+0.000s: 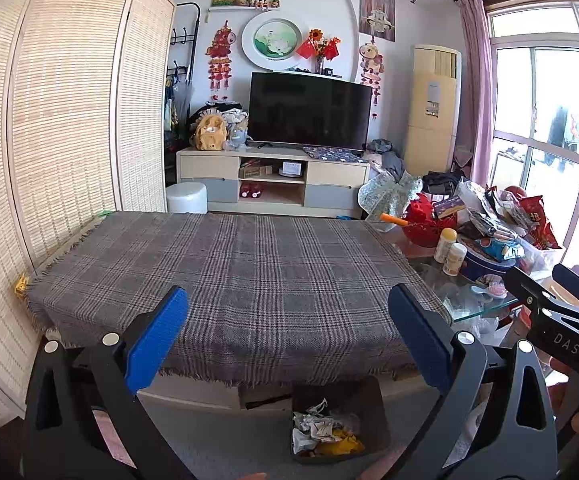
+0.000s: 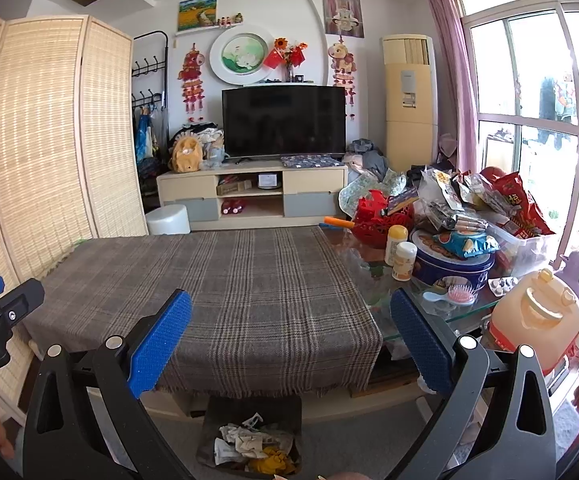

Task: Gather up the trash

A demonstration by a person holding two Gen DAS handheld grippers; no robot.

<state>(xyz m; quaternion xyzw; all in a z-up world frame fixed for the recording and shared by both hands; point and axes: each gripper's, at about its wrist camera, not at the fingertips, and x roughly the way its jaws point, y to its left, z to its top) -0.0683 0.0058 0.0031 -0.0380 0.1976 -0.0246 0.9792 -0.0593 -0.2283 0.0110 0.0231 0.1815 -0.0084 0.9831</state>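
- A home living room: a television stands on a low cabinet against a wall hung with pictures and festive ornaments.
- A coat rack, a pink curtain and a snack-piled glass table confirm it.

We see bright daylight flooding in through the window on the right, overexposed there, with strong fisheye bending at sharp edges.
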